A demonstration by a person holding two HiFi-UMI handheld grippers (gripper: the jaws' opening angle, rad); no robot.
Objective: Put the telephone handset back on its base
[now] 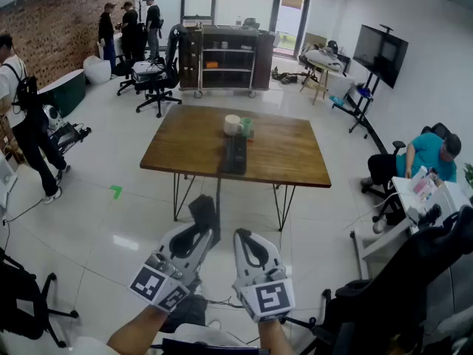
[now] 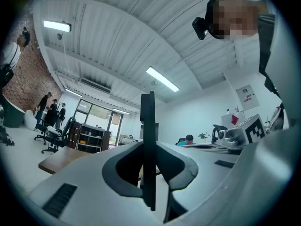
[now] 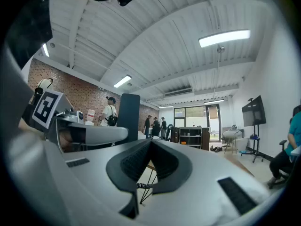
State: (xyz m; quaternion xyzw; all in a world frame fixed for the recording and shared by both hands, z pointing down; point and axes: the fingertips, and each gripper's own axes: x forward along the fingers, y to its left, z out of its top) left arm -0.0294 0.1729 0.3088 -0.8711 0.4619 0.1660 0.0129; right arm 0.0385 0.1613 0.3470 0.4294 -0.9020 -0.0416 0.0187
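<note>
Left tongs (image 1: 201,231) clamped on thin dark slab (image 1: 203,208), right tongs (image 1: 244,237) closed empty. Approach step, I'd say; next walk up to worktop (image 1: 295,157), reach telephone (image 1: 235,154).

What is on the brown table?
A black telephone, and behind it a white mug and a green cup. The telephone's parts are too small to tell apart; what lies under it is covered.

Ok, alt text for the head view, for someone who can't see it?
The left tongs grip a dark flat handset, the right tongs are shut and empty, both held low over the tiled floor. Ahead, apart from them, a wooden table carries the dark phone base and two cups.
</note>
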